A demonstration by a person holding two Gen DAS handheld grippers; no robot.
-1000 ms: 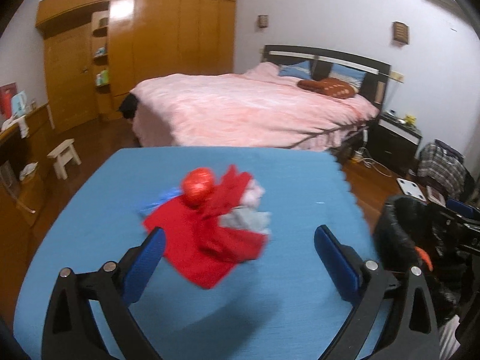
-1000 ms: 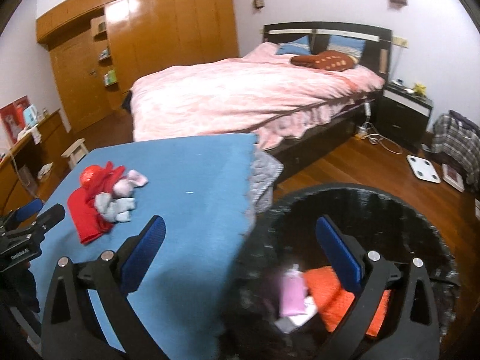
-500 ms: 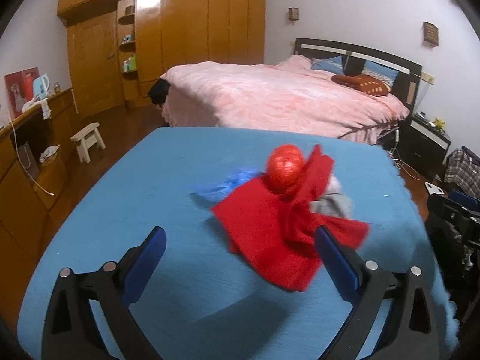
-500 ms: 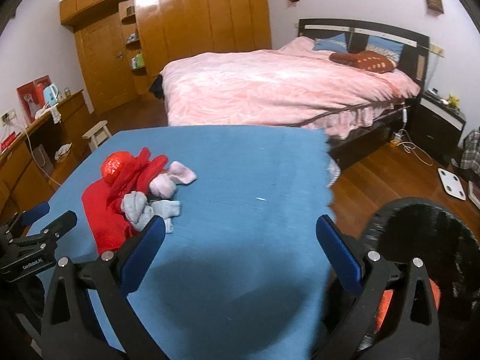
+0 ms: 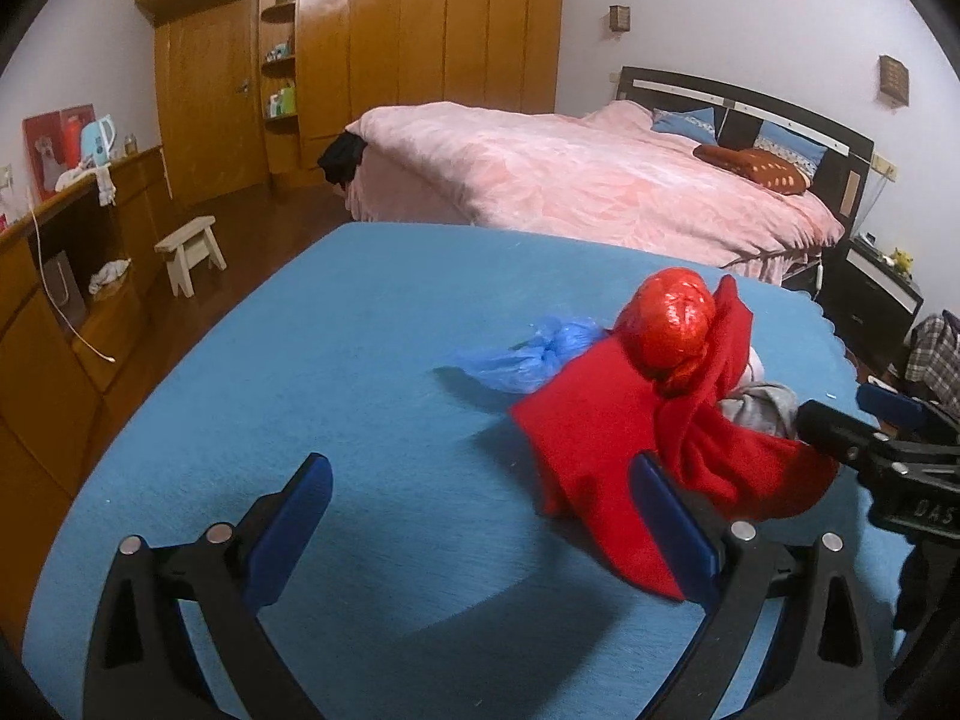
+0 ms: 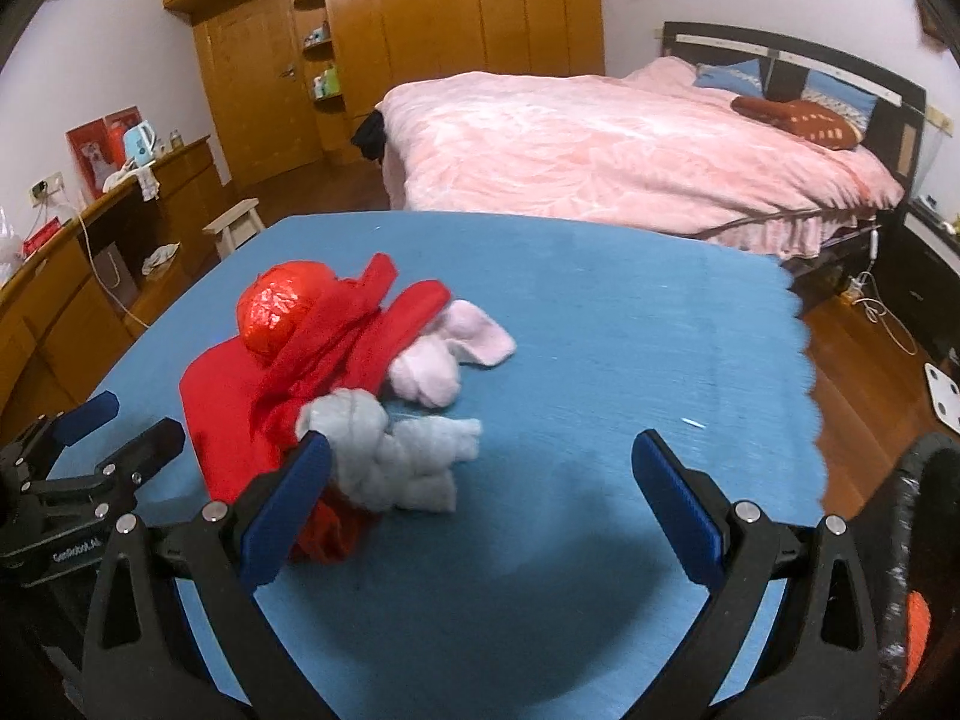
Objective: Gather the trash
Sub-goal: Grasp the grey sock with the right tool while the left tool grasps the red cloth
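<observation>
Left wrist view: the left gripper (image 5: 480, 516) hangs above the blue cloth-covered surface (image 5: 336, 372) with its jaws spread wide and nothing between them. Ahead and to its right lies a pile of items. A flat red cloth (image 5: 588, 450) reaches to just beside the gripper's right finger. A crumpled shiny red foil ball (image 5: 672, 324) sits on the far part of that cloth, and a crumpled blue plastic bag (image 5: 528, 354) lies just left of the ball, touching the cloth's far edge. A bit of grey fabric shows at the right of the pile, partly hidden. The right gripper (image 5: 882, 426) enters from the right edge, close to the pile.

In the right wrist view, the right gripper (image 6: 480, 510) is likewise released, jaws wide apart and empty. A bundle of grey socks (image 6: 396, 456) lies just ahead of its left finger, close to or touching the fingertip; which, cannot be told. A bundle of pale pink socks (image 6: 444, 360) rests beyond the grey ones, against the red cloth (image 6: 240, 408). The foil ball (image 6: 282, 306) sits at the far left of the pile. The left gripper (image 6: 114, 426) appears at the left, near the cloth. Low on the right, the rim of a black bin (image 6: 918, 468) shows beside the surface, with something orange inside it.
</observation>
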